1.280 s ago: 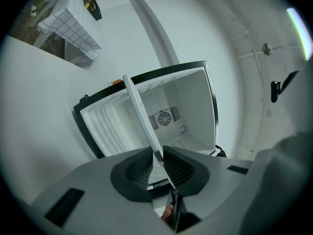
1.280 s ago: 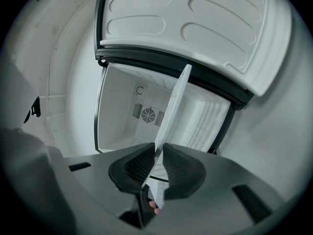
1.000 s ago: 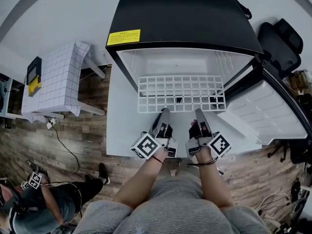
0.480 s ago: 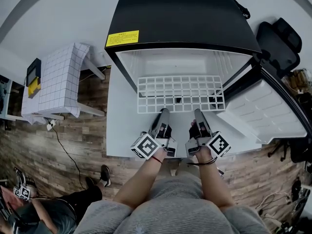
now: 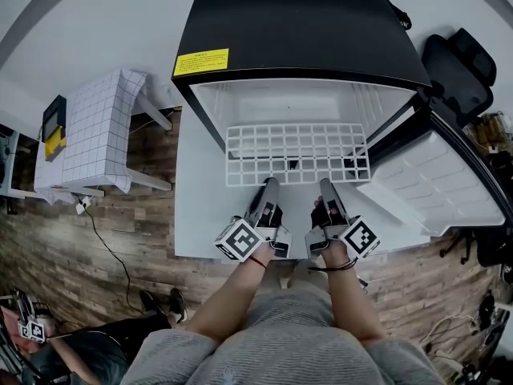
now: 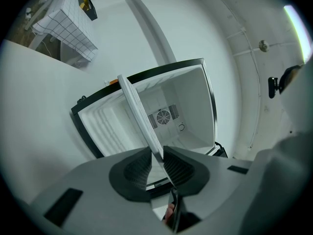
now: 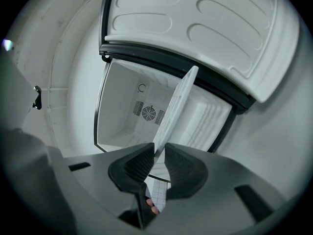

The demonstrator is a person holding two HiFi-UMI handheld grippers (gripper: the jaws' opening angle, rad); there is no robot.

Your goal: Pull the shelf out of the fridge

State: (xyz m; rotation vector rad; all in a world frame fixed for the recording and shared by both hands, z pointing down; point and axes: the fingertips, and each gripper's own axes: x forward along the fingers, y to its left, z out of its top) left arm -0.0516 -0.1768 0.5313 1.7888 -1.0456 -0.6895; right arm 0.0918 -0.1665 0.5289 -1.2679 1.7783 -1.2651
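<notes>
Fridge, black outside and white inside, stands at the far edge of the white tabletop, with its door swung wide to the right. The white wire shelf lies level and juts partway out of the fridge mouth toward the near edge. Its back part is inside the cabinet.

Both forearms reach forward side by side over the near edge of the tabletop, the left forearm and the right forearm angling slightly toward each other. The wrists are straight and both tools point level at the fridge.

The left tool meets the front rim of the shelf left of its middle, and the right tool meets it just right of the middle. In the left gripper view the shelf runs edge-on into the left tool, whose pads are clamped on the rim. In the right gripper view the shelf likewise enters the right tool. Its jaws have just been easing apart, yet the rim sits between the pads and they appear to lie against it.

Compared with a second ago, the forearms, tools and shelf are where they were. Another person on the wooden floor has shifted toward the bottom-left corner of the head view, and their shoes are now side by side.
</notes>
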